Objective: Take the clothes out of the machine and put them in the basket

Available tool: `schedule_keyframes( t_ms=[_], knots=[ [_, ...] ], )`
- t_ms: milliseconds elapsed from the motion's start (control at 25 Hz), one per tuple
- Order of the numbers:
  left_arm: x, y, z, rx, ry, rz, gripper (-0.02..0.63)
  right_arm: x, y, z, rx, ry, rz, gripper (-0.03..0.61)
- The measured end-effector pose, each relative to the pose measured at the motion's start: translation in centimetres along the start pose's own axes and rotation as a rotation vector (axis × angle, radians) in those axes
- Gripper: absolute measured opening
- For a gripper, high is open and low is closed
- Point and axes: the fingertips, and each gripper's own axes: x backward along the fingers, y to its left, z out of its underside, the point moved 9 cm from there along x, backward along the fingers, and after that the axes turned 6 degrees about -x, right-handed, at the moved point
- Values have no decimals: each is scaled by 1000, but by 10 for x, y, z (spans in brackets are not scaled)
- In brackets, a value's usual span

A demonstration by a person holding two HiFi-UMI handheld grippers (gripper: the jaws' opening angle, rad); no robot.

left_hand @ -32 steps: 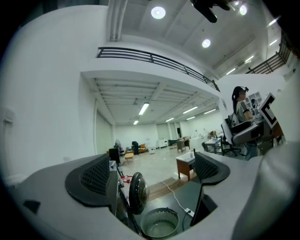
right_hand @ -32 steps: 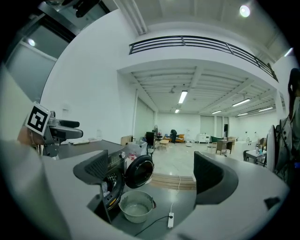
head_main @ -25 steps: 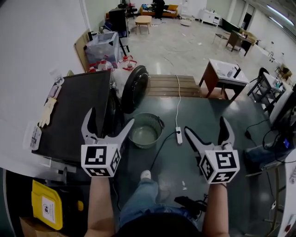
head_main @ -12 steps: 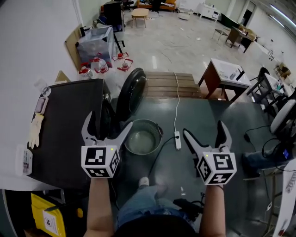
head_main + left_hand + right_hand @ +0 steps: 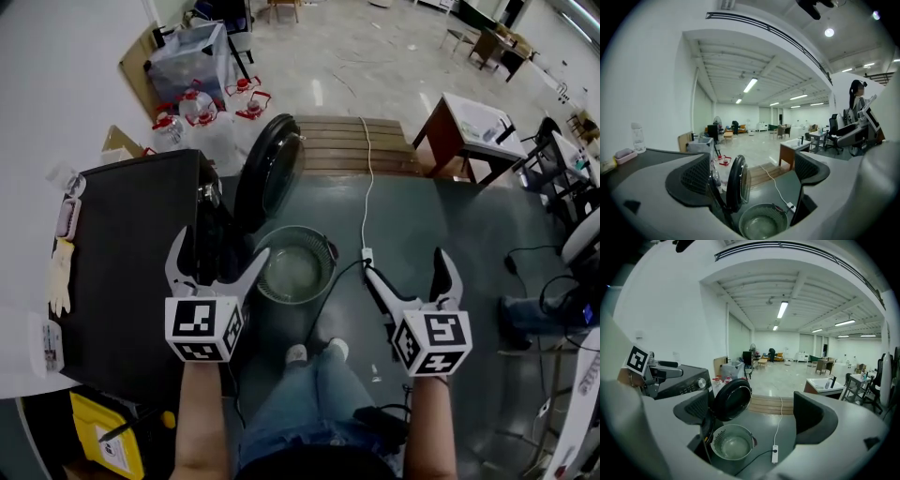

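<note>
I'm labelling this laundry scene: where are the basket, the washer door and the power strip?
basket [image 5: 323,279], head view, right inner mesh wall.
washer door [image 5: 268,173], head view, middle of the open door's dark face.
power strip [image 5: 775,453], right gripper view, middle of its white body.

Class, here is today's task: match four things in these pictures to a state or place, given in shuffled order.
1 machine door
2 basket
3 power strip
4 left gripper

A jaws apart, nothing between
B holds no clothes
C swung open
D white, beside the basket

Pairs: 1-C, 2-B, 3-D, 4-A.
</note>
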Motion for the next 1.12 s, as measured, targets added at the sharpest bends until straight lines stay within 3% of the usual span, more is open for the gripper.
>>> schedule_keyframes(
  t_ms=[440, 720, 1120],
  knots=[
    [-42, -11, 29, 23, 129, -29, 566, -60, -29, 14, 3, 101, -73, 563],
    [-71, -33, 42, 68, 182, -94, 566, -96, -55, 31, -11, 173, -149, 563],
    [-96, -77, 84, 115, 312, -169, 566, -137, -92, 90, 1, 348, -201, 563]
  ],
)
